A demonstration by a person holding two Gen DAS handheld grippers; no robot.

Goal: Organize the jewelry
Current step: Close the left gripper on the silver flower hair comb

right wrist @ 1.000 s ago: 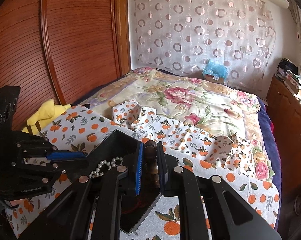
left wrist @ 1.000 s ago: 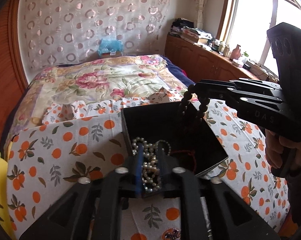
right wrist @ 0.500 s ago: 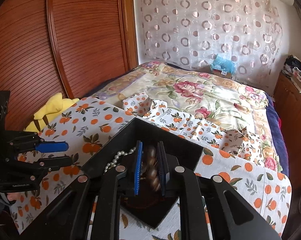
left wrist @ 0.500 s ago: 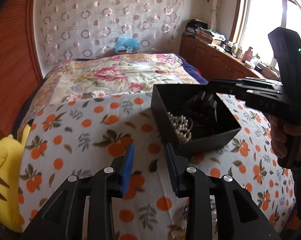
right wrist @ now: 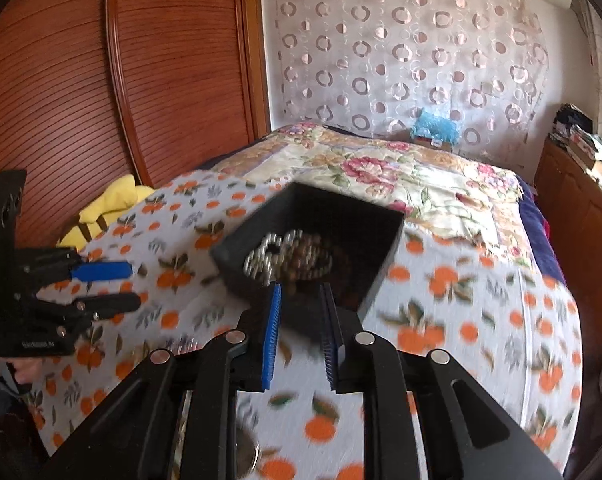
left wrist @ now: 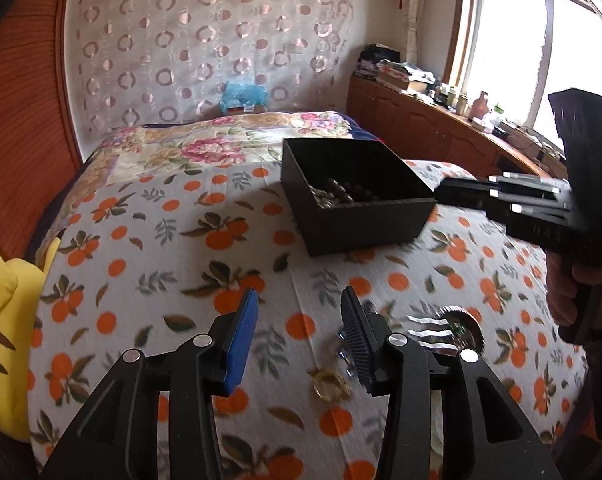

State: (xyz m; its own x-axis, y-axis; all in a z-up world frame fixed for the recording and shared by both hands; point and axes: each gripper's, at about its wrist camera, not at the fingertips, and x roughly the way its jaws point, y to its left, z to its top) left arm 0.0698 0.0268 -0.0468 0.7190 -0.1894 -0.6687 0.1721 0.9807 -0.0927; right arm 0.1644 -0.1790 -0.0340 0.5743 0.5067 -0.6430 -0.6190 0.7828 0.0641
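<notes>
A black box (left wrist: 365, 220) stands on the orange-print cloth (left wrist: 149, 264), with a pearl string (left wrist: 324, 199) and dark wooden beads (left wrist: 351, 192) lying inside. My left gripper (left wrist: 299, 307) hovers over the cloth short of the box, its jaws opening with nothing between them. A gold ring (left wrist: 328, 385) and a silver watch (left wrist: 441, 326) lie on the cloth by its right finger. In the right wrist view my right gripper (right wrist: 301, 300) sits just before the box (right wrist: 381, 236), jaws opening and empty, with the pearls (right wrist: 261, 260) and beads (right wrist: 311, 252) beyond. The left gripper (right wrist: 129, 286) shows at the left.
A yellow plush toy (left wrist: 1, 320) lies at the bed's left edge beside a wooden wardrobe (right wrist: 81, 80). A floral quilt (left wrist: 205, 148) covers the far bed. Wooden cabinets (left wrist: 421, 128) with clutter run under the window on the right.
The left gripper let the pearl string go into the box, drew back and opened wider. The right gripper released the dark beads into the box and pulled back.
</notes>
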